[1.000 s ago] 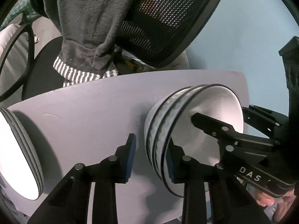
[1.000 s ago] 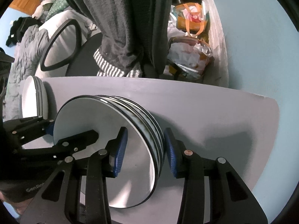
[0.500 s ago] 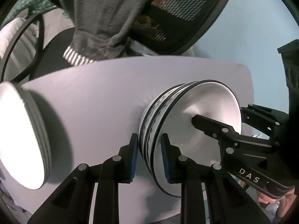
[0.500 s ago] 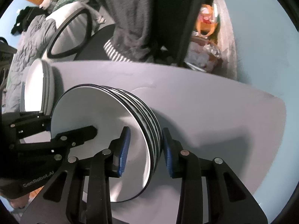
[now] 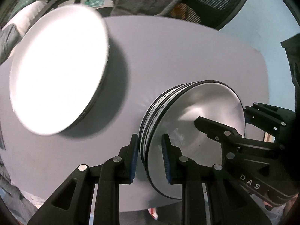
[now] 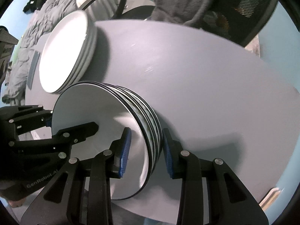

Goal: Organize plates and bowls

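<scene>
1. Between the two tools, a stack of bowls point(image 5: 189, 131) was held over the grey worktop point(image 5: 168, 56), its rims banded in black.
2. Beyond it, toward the far left of the worktop, a stack of white plates point(image 6: 65, 52) was seen, near the bowls but apart from them.
3. The left tool point(image 5: 149, 155) was seen pinching the stack's left rim, one pad inside and one outside.
4. The right tool point(image 6: 146, 150) was set astride the opposite rim, and was judged to be gripping it.
5. The left hand was judged nearer the plates, so any move toward them would be led from that side.
</scene>
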A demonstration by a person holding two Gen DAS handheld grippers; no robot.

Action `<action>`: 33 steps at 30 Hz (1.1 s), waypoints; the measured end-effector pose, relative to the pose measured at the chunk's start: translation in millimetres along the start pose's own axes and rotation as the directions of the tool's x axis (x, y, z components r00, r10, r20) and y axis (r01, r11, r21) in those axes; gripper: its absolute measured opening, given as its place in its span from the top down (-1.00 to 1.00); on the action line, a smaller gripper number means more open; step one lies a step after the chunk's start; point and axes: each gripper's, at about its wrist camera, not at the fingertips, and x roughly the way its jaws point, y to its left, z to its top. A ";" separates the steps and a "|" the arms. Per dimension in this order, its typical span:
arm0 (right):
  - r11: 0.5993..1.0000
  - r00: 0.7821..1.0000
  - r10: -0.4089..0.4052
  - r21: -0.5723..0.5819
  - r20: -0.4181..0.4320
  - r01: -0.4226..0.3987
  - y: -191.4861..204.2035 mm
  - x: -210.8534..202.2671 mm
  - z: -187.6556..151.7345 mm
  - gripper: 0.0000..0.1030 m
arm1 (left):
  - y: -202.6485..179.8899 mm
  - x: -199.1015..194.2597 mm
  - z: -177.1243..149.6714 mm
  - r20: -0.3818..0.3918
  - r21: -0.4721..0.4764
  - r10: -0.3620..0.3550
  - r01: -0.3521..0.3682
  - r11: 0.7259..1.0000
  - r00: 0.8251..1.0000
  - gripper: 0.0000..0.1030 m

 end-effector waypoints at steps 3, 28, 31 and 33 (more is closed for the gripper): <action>1.000 1.000 -0.005 -0.007 -0.003 0.005 20.8 8.1 -5.0 0.35 | 16.3 -1.8 -17.5 0.003 -0.018 0.003 -0.003 1.000 1.000 0.53; 0.993 0.999 0.029 0.117 0.018 -0.031 146.9 50.6 -16.9 0.38 | 125.6 -13.1 -74.8 0.049 -0.072 -0.003 0.006 0.997 0.999 0.54; 0.993 1.000 0.005 0.121 0.029 -0.008 154.4 51.9 -18.7 0.38 | 127.8 -10.8 -74.7 0.053 -0.057 -0.035 0.038 0.998 0.998 0.53; 0.992 0.999 -0.009 0.128 0.041 0.004 153.4 50.6 -21.3 0.38 | 135.3 -12.5 -78.5 0.055 -0.049 -0.054 0.056 0.997 0.997 0.52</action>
